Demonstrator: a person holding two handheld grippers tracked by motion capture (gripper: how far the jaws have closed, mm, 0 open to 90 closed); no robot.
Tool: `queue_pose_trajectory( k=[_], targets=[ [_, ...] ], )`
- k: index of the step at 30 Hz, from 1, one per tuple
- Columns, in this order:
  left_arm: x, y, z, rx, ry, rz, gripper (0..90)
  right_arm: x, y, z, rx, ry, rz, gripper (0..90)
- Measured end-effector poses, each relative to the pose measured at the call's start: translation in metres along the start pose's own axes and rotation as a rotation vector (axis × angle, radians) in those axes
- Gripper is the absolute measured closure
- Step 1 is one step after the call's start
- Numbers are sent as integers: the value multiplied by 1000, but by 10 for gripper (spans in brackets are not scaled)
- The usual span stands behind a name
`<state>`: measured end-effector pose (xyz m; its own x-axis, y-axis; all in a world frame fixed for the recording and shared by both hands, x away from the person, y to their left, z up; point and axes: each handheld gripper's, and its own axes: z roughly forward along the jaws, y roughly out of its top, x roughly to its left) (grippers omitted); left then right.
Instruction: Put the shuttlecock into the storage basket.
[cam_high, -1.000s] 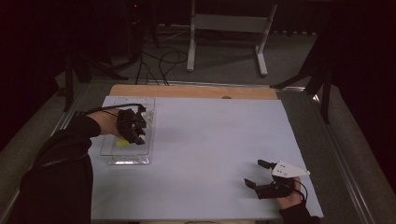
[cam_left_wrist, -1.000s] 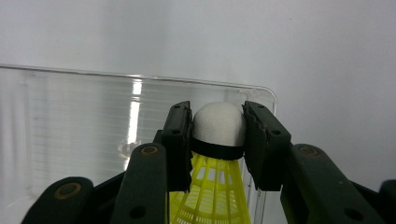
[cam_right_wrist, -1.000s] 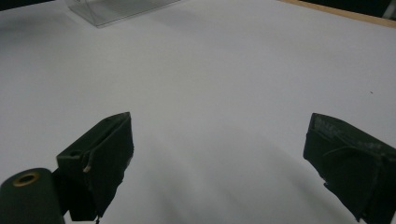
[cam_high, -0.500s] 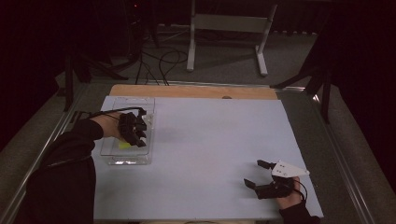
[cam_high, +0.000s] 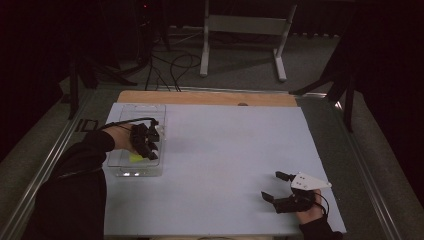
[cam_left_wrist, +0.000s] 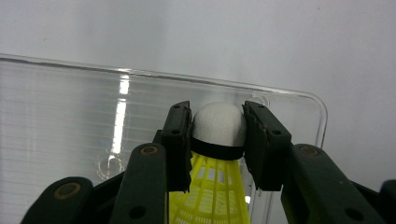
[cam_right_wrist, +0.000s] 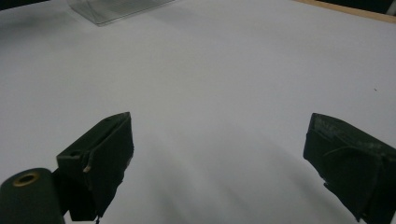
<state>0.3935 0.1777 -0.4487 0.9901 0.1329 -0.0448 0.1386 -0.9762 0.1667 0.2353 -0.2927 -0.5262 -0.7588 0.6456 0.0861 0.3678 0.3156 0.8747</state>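
A shuttlecock (cam_left_wrist: 218, 140), white cork and yellow skirt, sits clamped by its cork in the left claw (cam_left_wrist: 217, 140) over a clear tray (cam_high: 123, 170) at the bench's (cam_high: 235, 150) left. The right claw (cam_high: 274, 186) rests apart, jaws spread, near the front right corner.

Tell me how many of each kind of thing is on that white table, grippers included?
Shuttlecock, yellow with a white tip: 1
Clear plastic tray: 1
Grippers: 2, the left gripper and the right gripper
Total: 4
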Motion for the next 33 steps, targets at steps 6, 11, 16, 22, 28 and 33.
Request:
queue_pose_trajectory(
  k=[6,11,16,22,28,33],
  targets=[
    [2,-1,-7,-24,20,-53,502,0,0,0,-1,-2,-4,85],
    [1,1,-17,-69,31,-73,396,0,0,0,1,-2,-7,86],
    [-1,5,-22,-90,39,-79,341,1,1,-1,2,-4,0,85],
    [0,9,-26,-92,62,-166,213,1,1,-1,-1,-4,2,86],
    [-1,13,-26,-106,50,-176,72,1,1,-1,-2,-6,-3,86],
    [-2,19,-28,-134,52,-174,2,1,1,-1,-2,-6,-4,85]
  ],
)
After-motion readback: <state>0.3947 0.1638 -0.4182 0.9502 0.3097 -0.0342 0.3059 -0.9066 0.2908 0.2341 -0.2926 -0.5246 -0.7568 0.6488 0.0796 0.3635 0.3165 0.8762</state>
